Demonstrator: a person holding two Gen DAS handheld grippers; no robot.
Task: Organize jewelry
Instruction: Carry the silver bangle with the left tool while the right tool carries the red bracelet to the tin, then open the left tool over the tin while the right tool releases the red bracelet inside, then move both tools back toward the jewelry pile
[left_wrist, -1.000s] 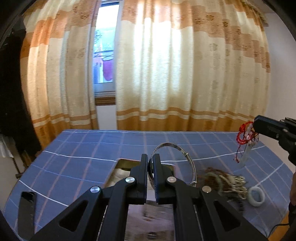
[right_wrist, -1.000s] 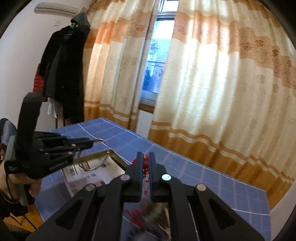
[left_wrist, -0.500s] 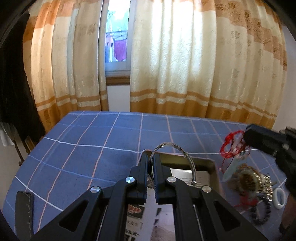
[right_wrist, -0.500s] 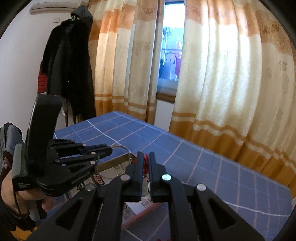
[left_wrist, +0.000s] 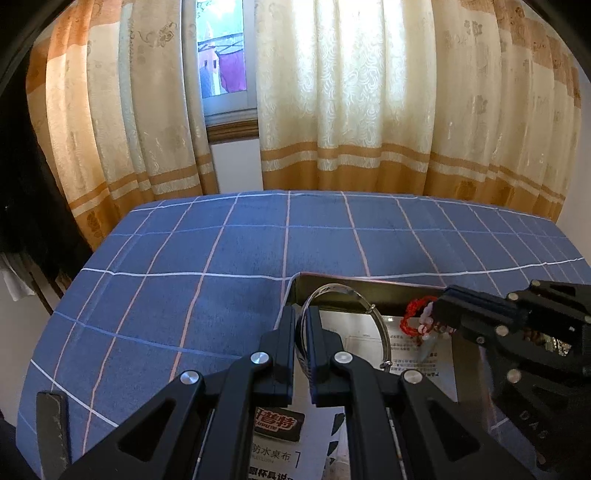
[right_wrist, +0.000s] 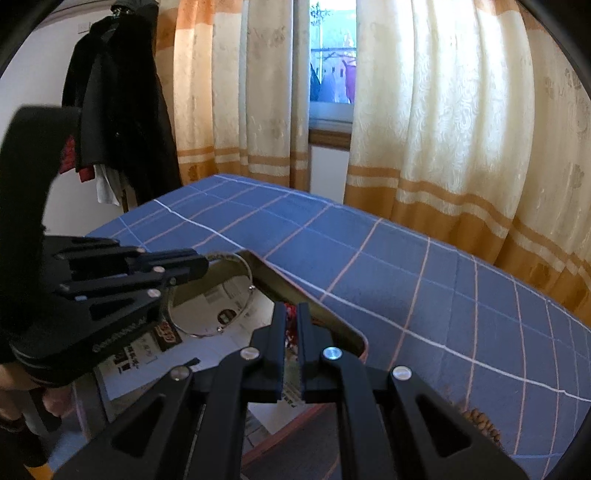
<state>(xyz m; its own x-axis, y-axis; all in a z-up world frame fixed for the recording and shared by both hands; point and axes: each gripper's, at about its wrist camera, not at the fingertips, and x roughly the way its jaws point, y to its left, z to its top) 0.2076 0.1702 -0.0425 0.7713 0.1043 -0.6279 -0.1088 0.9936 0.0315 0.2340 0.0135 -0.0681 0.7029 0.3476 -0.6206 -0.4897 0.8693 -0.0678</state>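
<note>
Left wrist view: the left gripper (left_wrist: 303, 317) is clamped on a silver bangle (left_wrist: 351, 295), held upright over a metal tray (left_wrist: 369, 286) lined with printed paper on the blue checked tablecloth (left_wrist: 221, 251). The right gripper (left_wrist: 441, 308), at right, pinches a red cord bracelet (left_wrist: 415, 317) above the same tray. Right wrist view: the right gripper (right_wrist: 291, 317) is closed on the red cord; the left gripper (right_wrist: 205, 264) holds the bangle (right_wrist: 236, 295) over the tray (right_wrist: 332, 317).

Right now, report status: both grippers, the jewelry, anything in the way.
Left gripper shut on silver bangle, over box. Right gripper shut on red cord bracelet, same box. Nothing in the way.
</note>
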